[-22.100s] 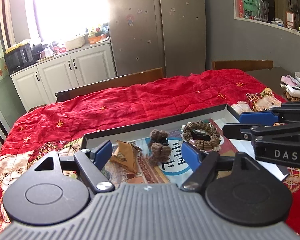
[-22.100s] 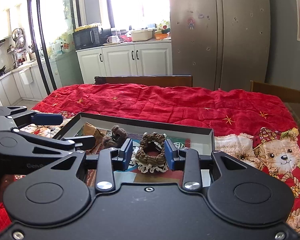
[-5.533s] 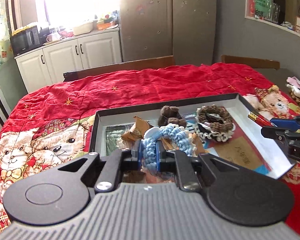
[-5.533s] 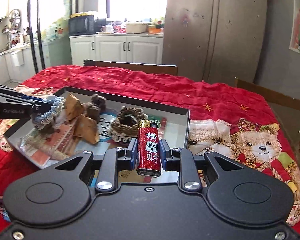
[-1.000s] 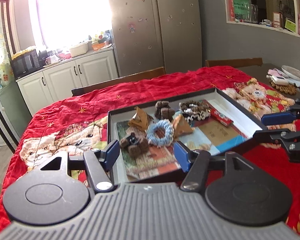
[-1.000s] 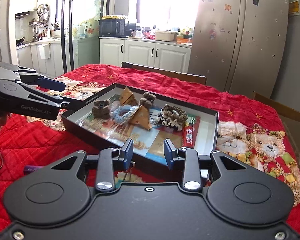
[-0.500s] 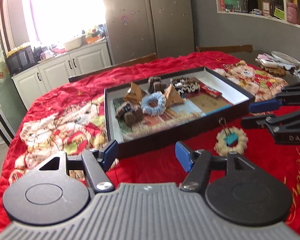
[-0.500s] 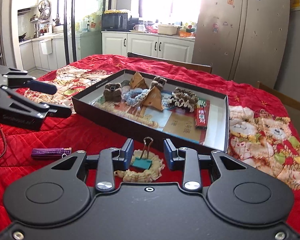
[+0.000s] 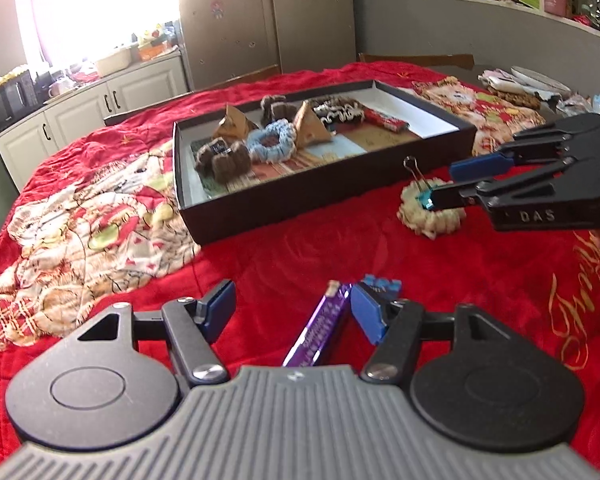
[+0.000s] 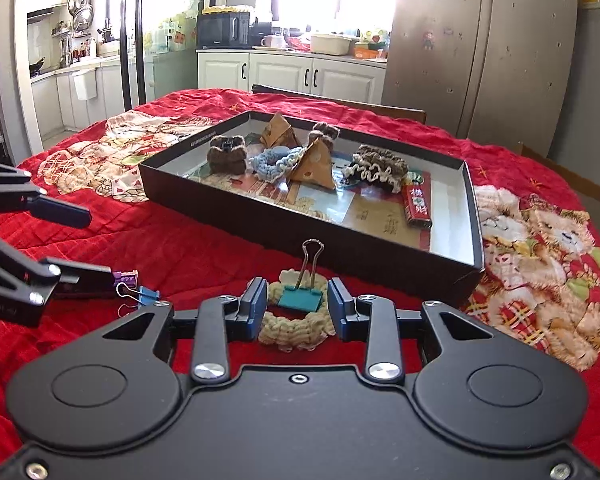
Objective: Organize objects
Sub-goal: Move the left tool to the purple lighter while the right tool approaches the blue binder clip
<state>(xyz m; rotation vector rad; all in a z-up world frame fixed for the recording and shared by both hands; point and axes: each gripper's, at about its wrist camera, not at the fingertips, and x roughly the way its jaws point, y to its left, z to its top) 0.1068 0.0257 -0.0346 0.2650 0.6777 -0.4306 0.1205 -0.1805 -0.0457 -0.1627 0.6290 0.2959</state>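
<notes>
While we hold both tools low over the red quilted cloth with teddy-bear patches (image 10: 172,248), our left gripper (image 9: 290,312) stands with its blue pads wide apart and nothing pressed between them. A purple lighter (image 9: 320,328) lies on the cloth inside that gap, close against the right-hand pad, and whether the pad touches it we cannot tell. A small blue binder clip (image 9: 380,283) sits just beyond that pad; from the right wrist view it lies beside the lighter's end (image 10: 124,279).

Our right gripper (image 10: 297,308) has its jaws parted too, one on each side of a cream crocheted ring (image 10: 296,326) that lies flat on the cloth. A teal binder clip (image 10: 301,298) is fixed on the ring with its wire handles standing up. The pads are just beside the ring, not squeezing it.

Behind the ring, close to it, sits the shallow black cardboard box with a white inside (image 10: 466,200). It holds a dark brown knitted piece (image 10: 226,156), a light blue crocheted ring (image 10: 276,162), two tan paper pyramids (image 10: 316,162), a second brown knitted piece (image 10: 324,132) farther back, a brown-and-white frilled ring (image 10: 378,166) and a red lighter with printed characters (image 10: 418,204), all resting on printed paper sheets on the box floor.
</notes>
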